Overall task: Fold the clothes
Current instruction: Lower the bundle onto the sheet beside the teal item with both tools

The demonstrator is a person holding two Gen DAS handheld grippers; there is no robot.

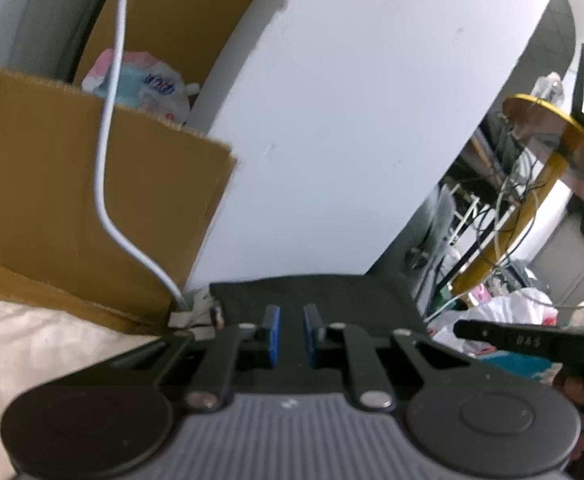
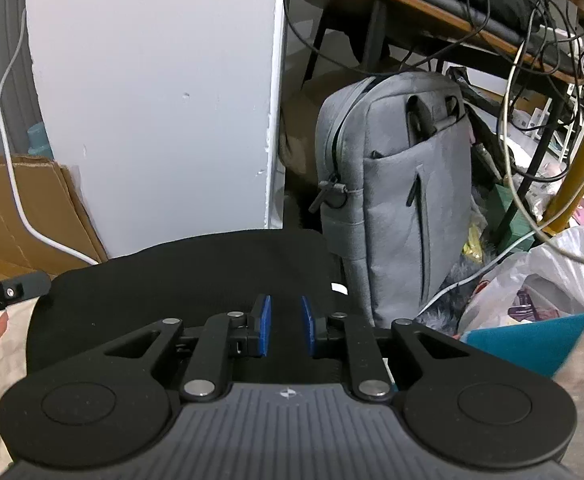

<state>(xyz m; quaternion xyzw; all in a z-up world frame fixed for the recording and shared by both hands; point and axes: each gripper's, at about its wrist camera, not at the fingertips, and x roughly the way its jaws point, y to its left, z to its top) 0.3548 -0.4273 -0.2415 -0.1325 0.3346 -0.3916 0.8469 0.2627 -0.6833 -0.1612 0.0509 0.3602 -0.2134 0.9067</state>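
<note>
We've got both tongs hovering over the black garment (image 2: 188, 276), which lies on the bed near its far edge. Our left gripper (image 1: 291, 334) and right gripper (image 2: 284, 330) both have their blue pads apart with nothing between them. Lots of clutter past that edge: a cardboard box (image 1: 72, 188) with a white cable (image 1: 104, 152) draped over it, a white panel (image 2: 152, 100), a grey bag (image 2: 395, 184) and plastic bags (image 2: 539, 280). The pouch (image 1: 148, 84) in the box has lettering too blurry to read.
</note>
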